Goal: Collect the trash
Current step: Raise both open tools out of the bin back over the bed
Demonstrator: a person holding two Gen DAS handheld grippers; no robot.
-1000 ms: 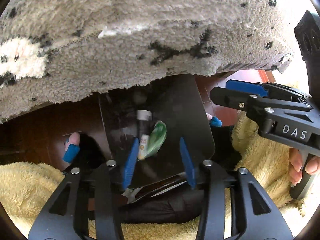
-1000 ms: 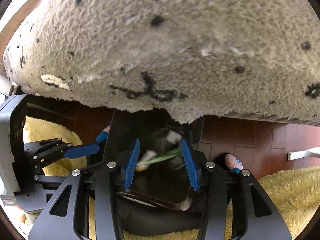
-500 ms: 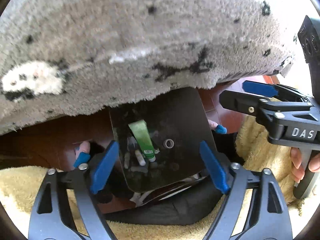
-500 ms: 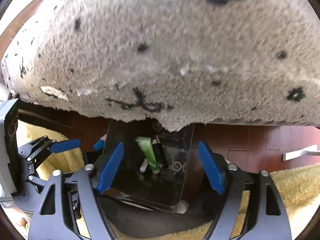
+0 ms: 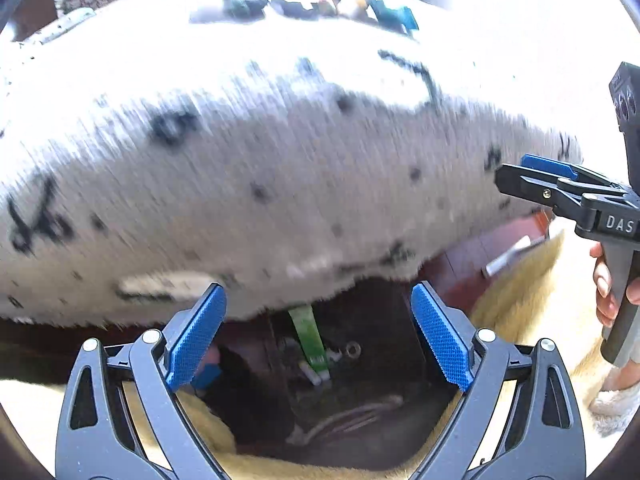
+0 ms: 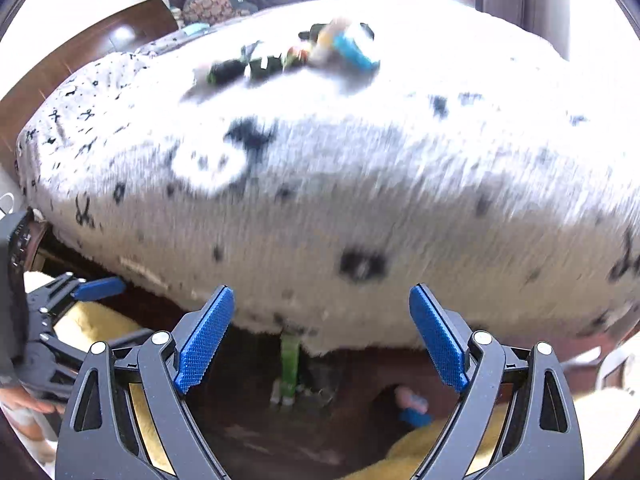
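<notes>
Left wrist view is filled mostly by a grey speckled rug (image 5: 280, 168), blurred, with a cluster of small items (image 5: 320, 4) at its far side. Below its near edge sits a dark bin (image 5: 384, 344) holding a green tube (image 5: 308, 336) and a few small white pieces of trash (image 5: 316, 376). Yellow fleece (image 5: 516, 300) lies around it. The left tool (image 5: 318, 336) is spread wide, holding nothing. In the right wrist view, the right tool (image 6: 322, 338) is likewise spread and empty above the bin.
</notes>
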